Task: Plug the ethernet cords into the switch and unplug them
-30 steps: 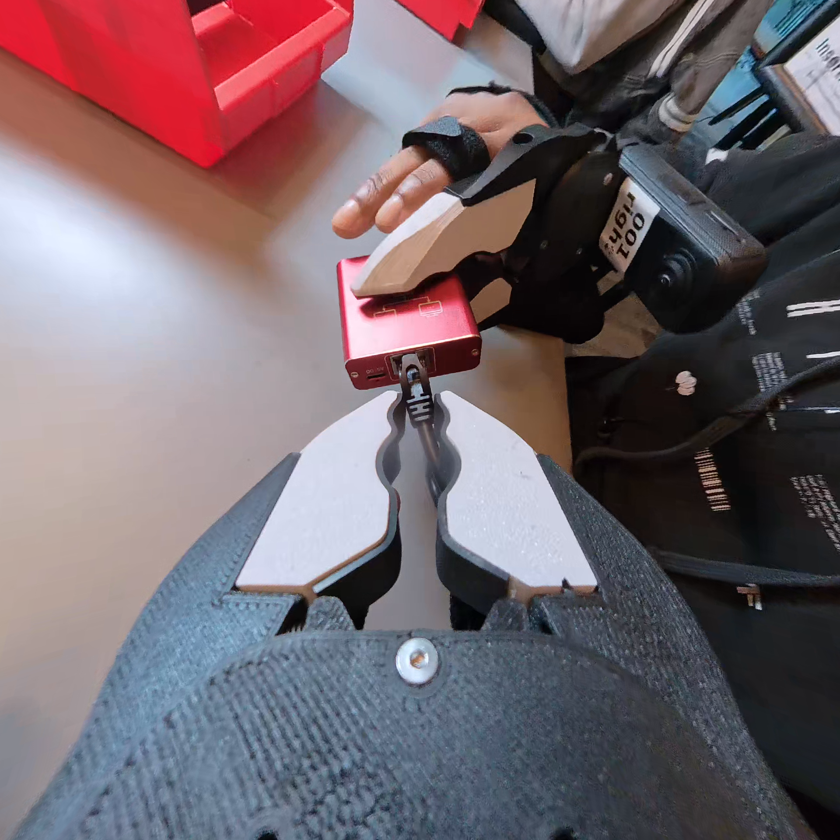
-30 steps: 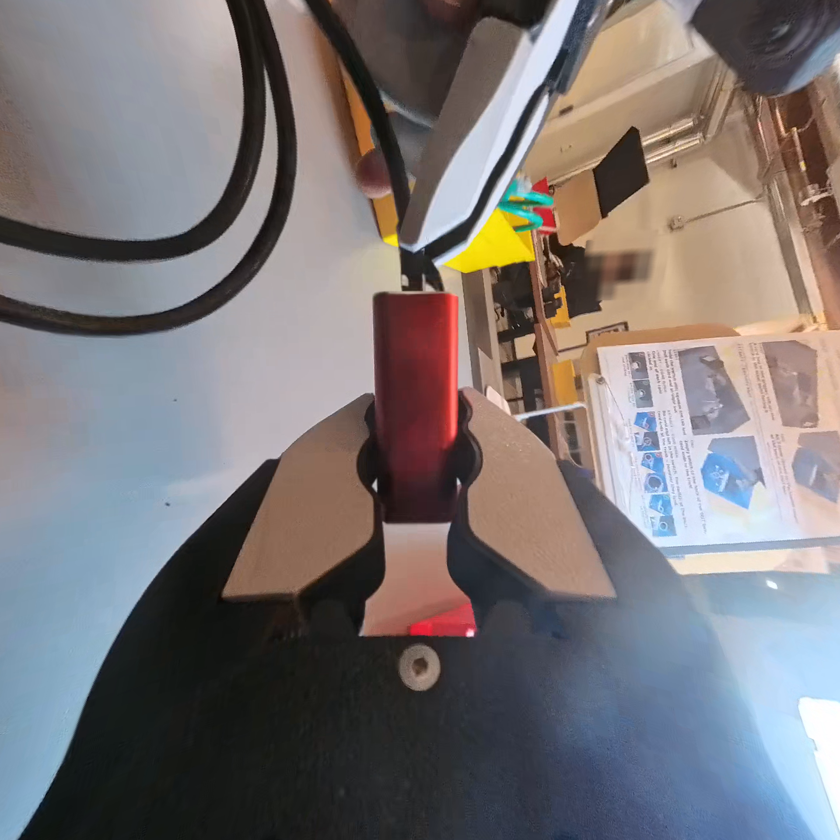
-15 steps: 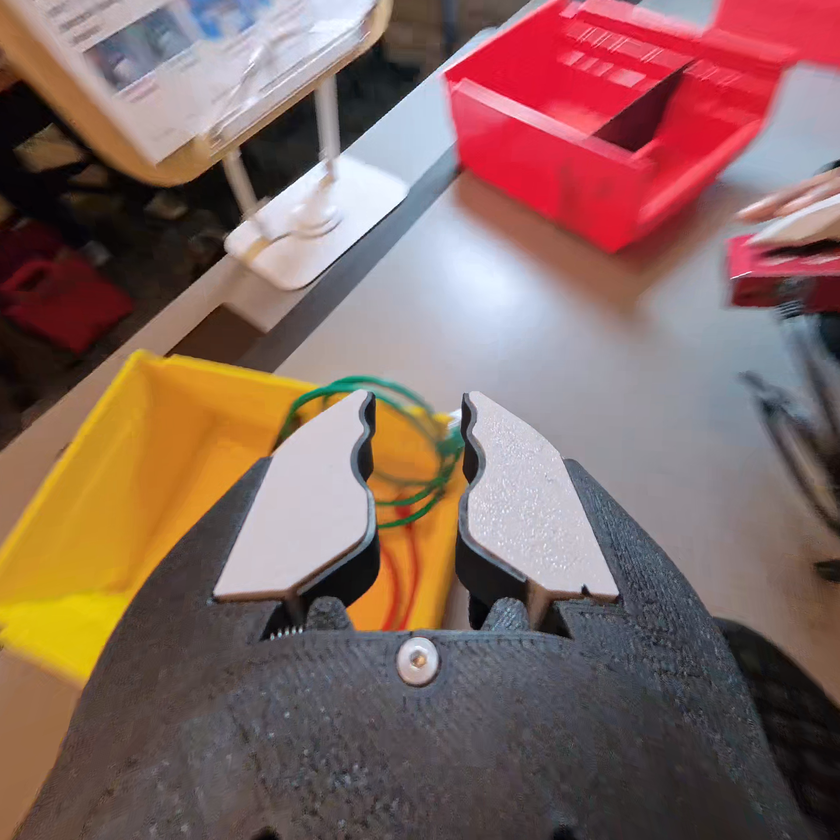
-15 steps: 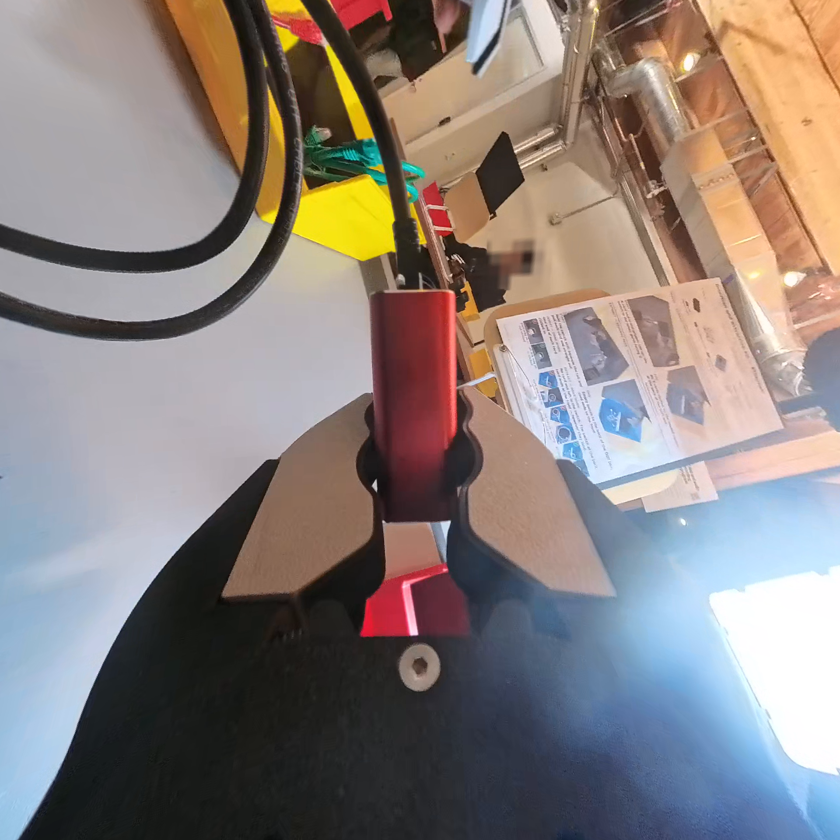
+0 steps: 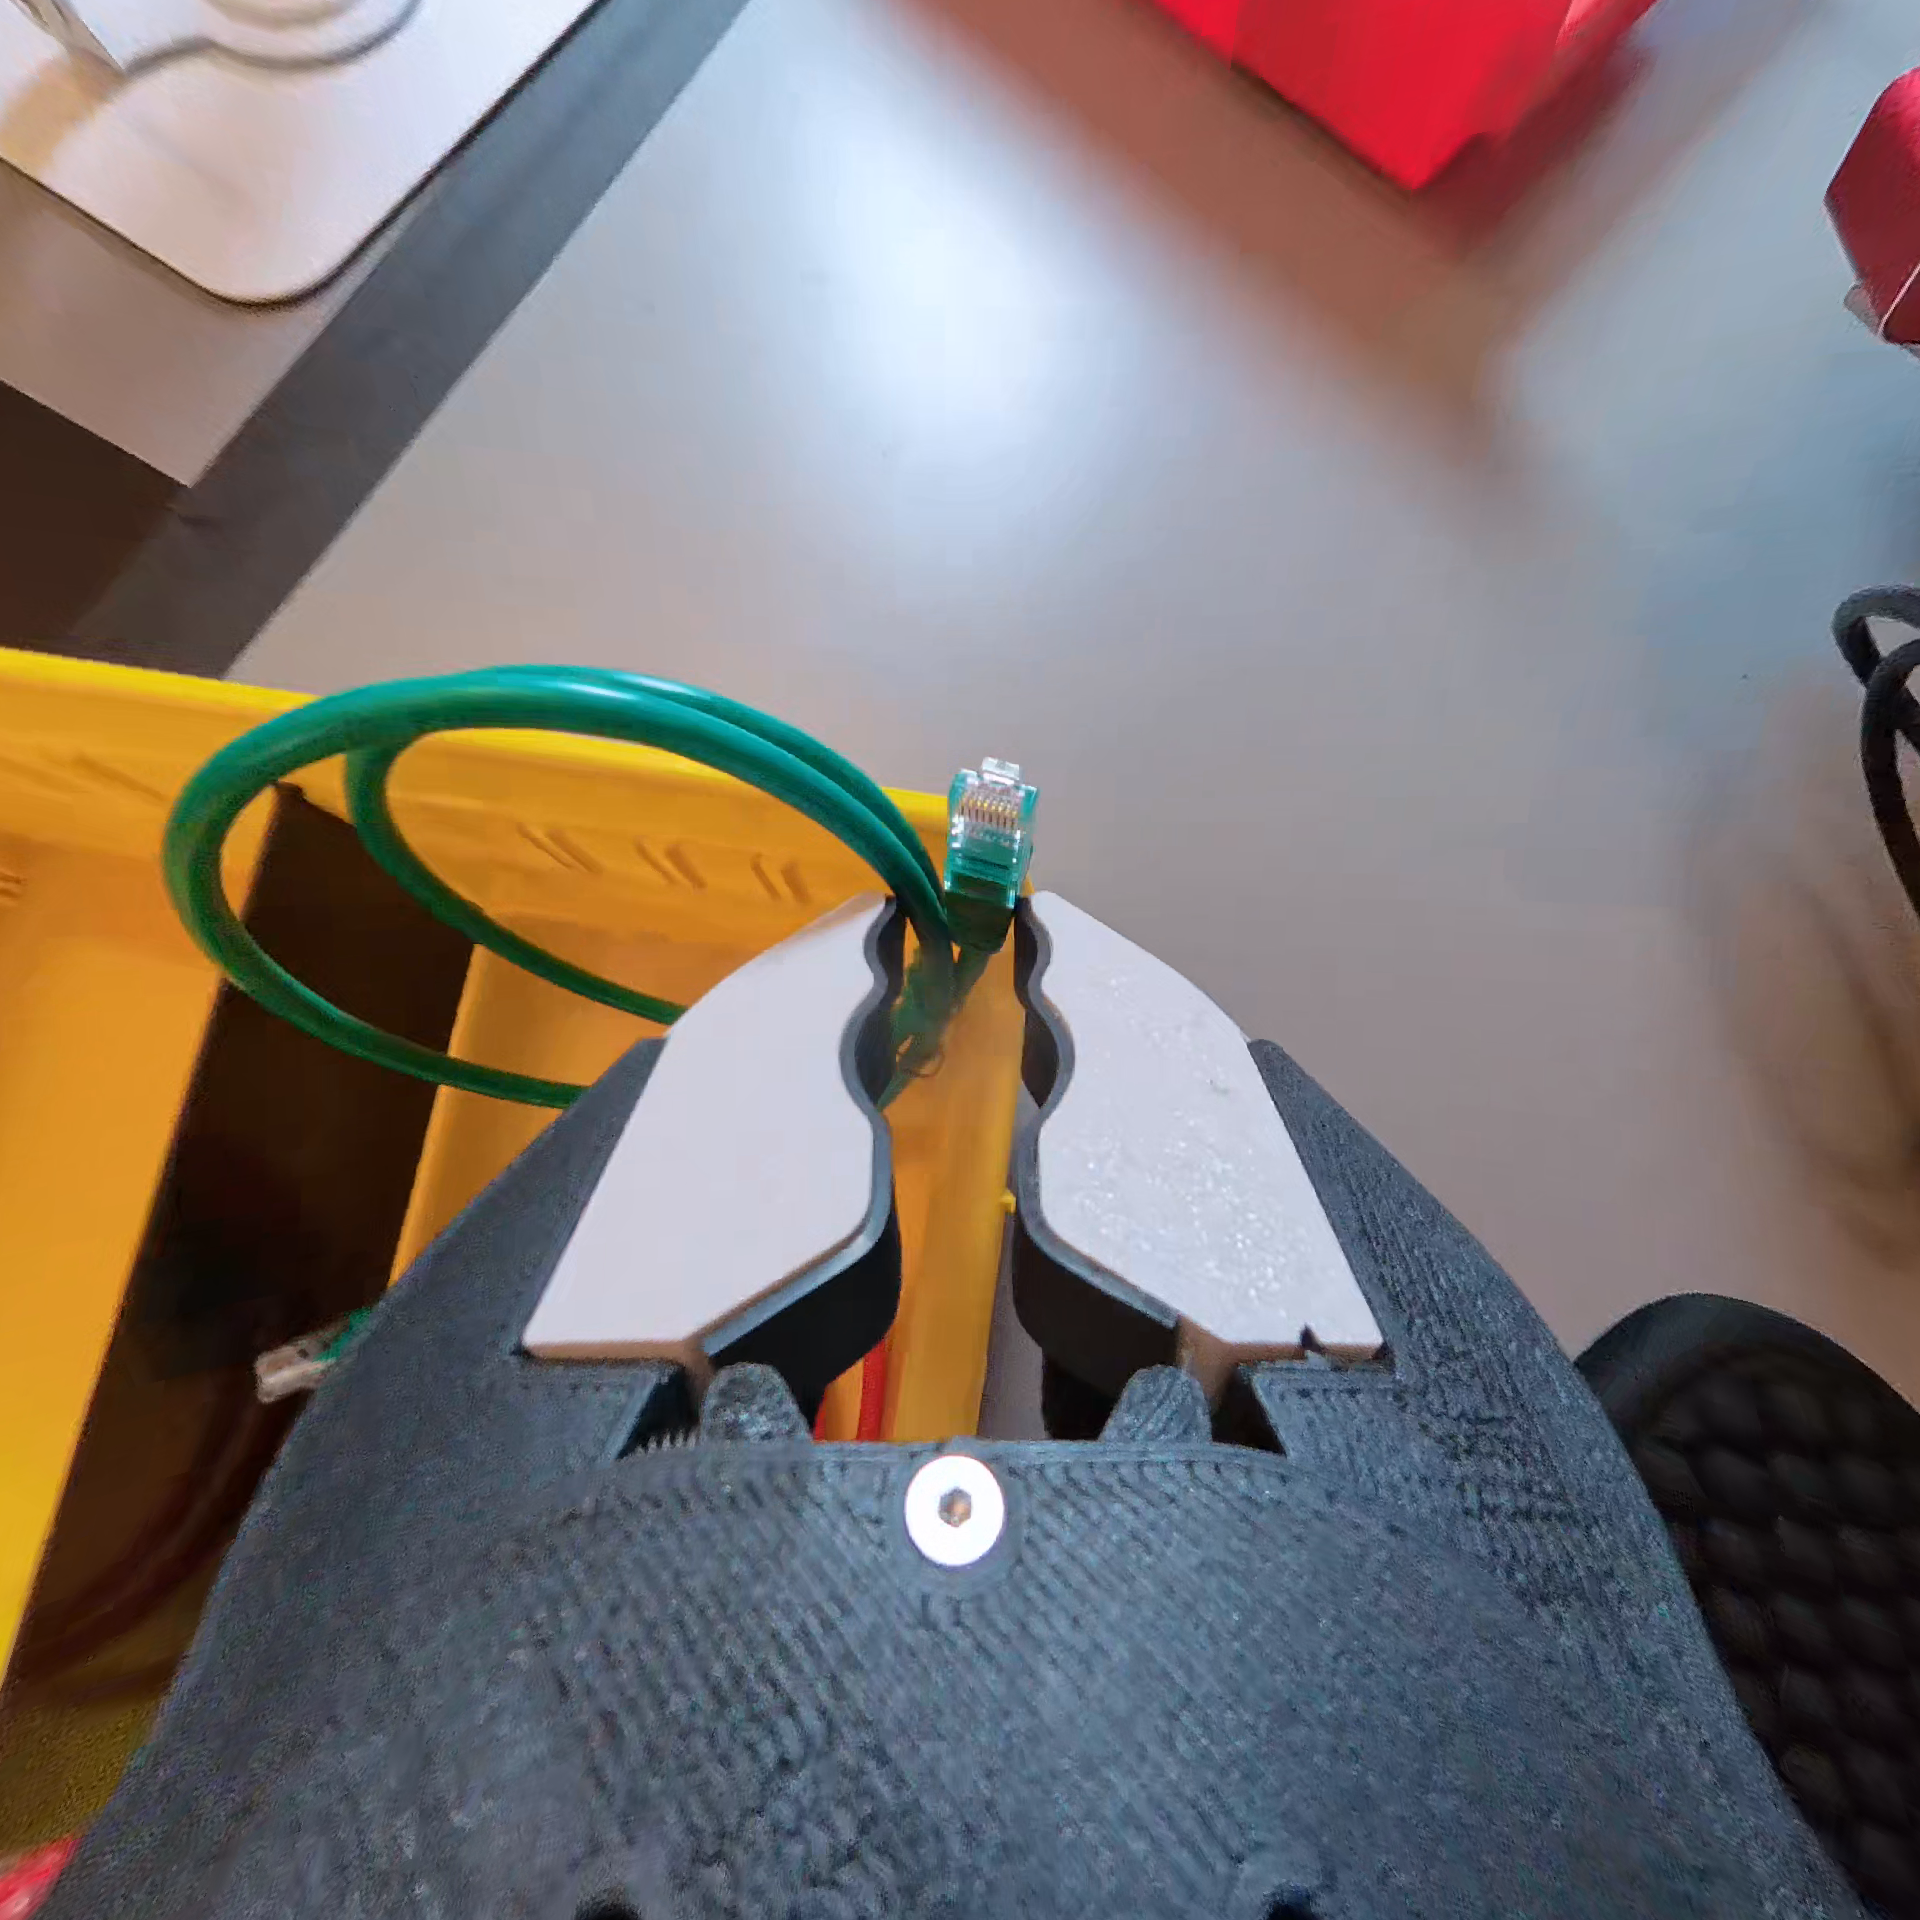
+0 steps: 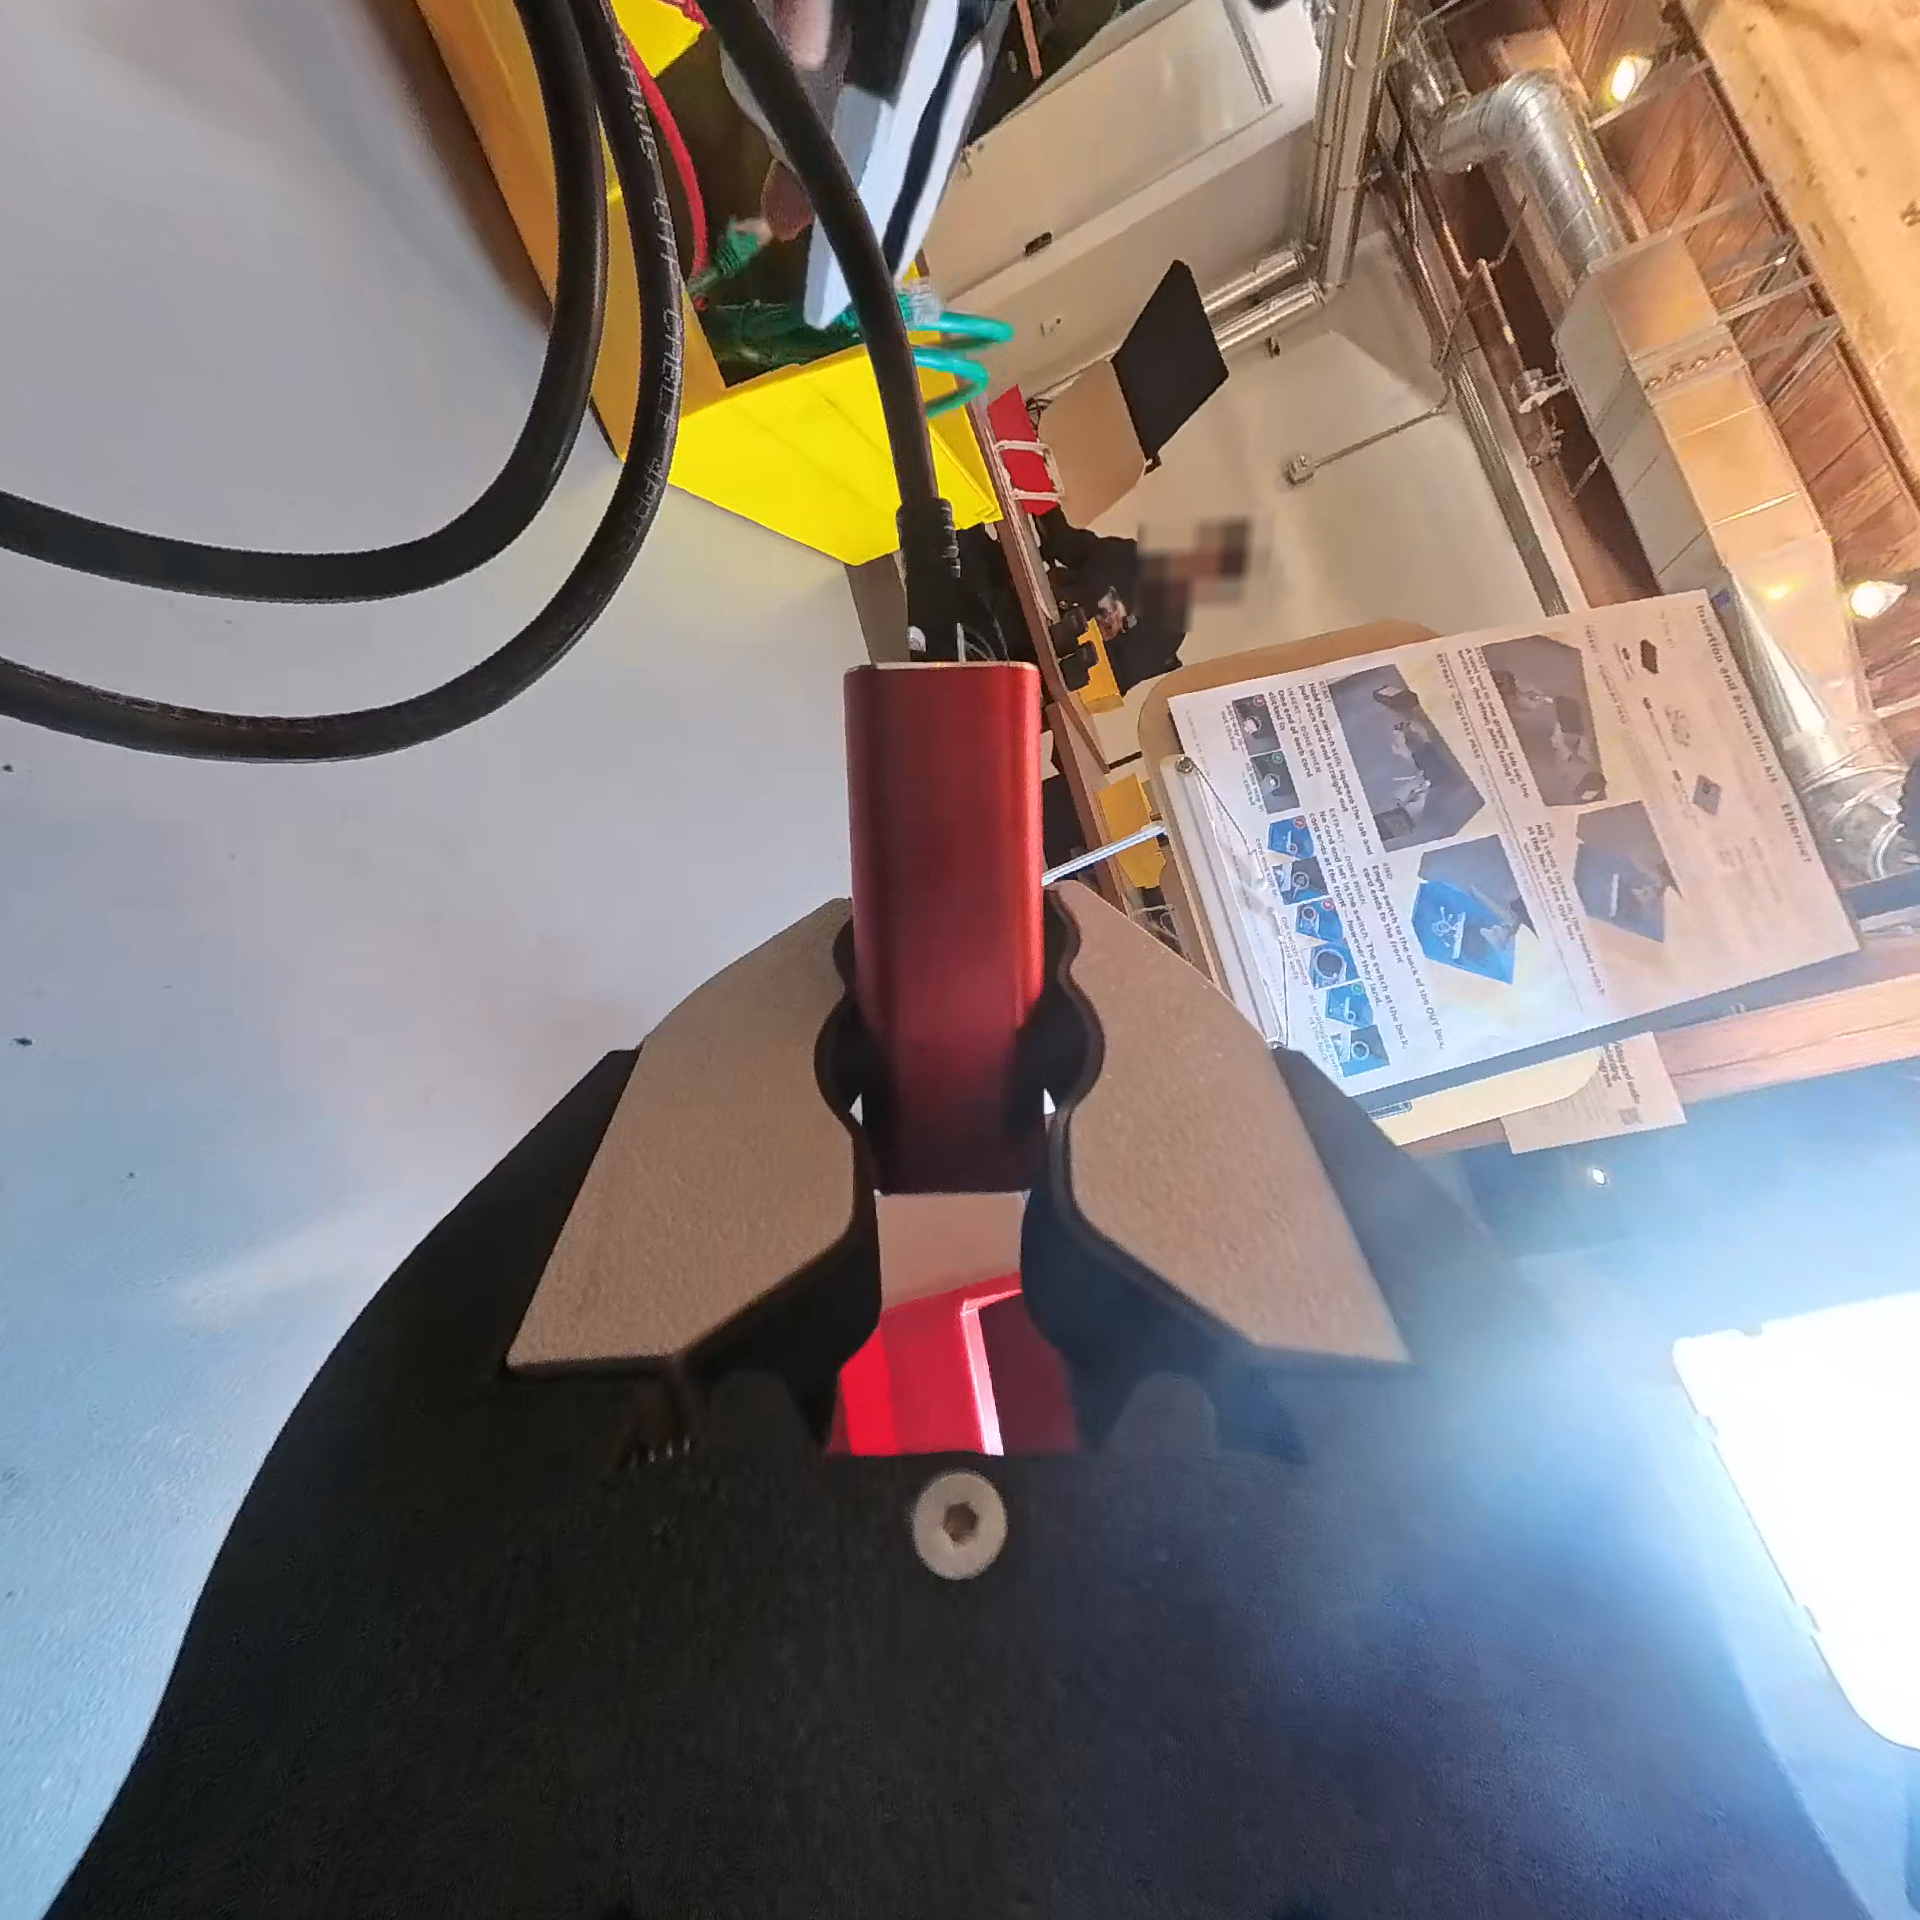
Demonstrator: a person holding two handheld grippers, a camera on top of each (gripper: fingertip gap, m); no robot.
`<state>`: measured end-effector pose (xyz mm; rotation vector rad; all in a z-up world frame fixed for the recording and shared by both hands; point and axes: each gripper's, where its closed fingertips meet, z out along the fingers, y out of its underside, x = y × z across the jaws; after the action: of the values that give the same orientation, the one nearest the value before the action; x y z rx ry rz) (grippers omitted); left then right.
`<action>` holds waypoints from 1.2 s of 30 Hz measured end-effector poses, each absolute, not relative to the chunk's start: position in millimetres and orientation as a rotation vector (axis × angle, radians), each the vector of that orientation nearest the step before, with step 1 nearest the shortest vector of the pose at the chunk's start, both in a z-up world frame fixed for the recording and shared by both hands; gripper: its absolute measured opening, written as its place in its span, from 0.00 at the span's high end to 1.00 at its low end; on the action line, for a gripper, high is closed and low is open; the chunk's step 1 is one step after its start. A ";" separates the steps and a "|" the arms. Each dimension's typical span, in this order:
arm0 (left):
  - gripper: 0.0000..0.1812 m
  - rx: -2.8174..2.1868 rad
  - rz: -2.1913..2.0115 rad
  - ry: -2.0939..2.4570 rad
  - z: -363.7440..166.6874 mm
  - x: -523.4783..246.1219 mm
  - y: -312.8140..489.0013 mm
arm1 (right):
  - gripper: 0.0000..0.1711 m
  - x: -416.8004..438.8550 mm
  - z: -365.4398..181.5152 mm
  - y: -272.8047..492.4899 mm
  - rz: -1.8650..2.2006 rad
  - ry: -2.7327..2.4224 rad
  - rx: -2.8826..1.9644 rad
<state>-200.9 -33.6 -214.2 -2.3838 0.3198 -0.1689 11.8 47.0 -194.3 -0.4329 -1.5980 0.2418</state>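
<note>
My left gripper (image 5: pixel 954 920) is over the right end of a yellow bin (image 5: pixel 623 842), shut on a coiled green ethernet cord (image 5: pixel 416 717) just behind its clear plug (image 5: pixel 992 831), which points away from me. My right gripper (image 6: pixel 948 914) is shut on the red switch (image 6: pixel 943 790) and holds it above the table. A black ethernet cord (image 6: pixel 904 416) is plugged into the switch's far end. The switch shows blurred at the right edge of the left wrist view (image 5: pixel 1886 239). The left gripper's fingers (image 6: pixel 883 156) and the green cord (image 6: pixel 961 332) show at the bin in the right wrist view.
The grey table (image 5: pixel 1143 520) carries a red bin (image 5: pixel 1382 73) at the far right and black cord loops (image 6: pixel 582 416) beside the yellow bin (image 6: pixel 790 457). A white stand base (image 5: pixel 208 156) sits past the table edge. An instruction sheet (image 6: pixel 1507 831) stands beyond. Tip to tip, the grippers are about 25 cm apart.
My left gripper let go of the black cord plugged into the switch, swung left to the yellow bin and closed on the green cord. The right gripper kept hold of the switch.
</note>
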 end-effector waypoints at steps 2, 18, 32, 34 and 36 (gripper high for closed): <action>0.89 -2.339 -0.106 0.303 -194.8 -203.6 -32.8 | 0.83 12.2 -193.3 48.6 0.249 -1.591 -0.442; 0.89 -2.007 -0.325 1.138 -120.0 -14.2 -126.8 | 0.83 31.9 -161.3 90.6 0.198 -1.431 -0.546; 0.89 -1.764 -1.207 0.491 -182.4 -7.9 -123.6 | 0.83 54.0 -147.0 140.7 0.144 -1.284 -0.706; 0.90 -1.859 -1.151 0.399 -199.5 -26.6 -119.0 | 0.83 53.6 -148.4 140.1 0.145 -1.289 -0.704; 0.89 -1.966 -1.064 0.361 -210.8 -41.9 -120.1 | 0.83 52.4 -149.9 139.6 0.148 -1.296 -0.704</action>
<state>-41.9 -120.1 -210.8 -1.9662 0.3606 -1.0644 52.4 139.6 -149.9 -0.7036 -1.2961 0.1481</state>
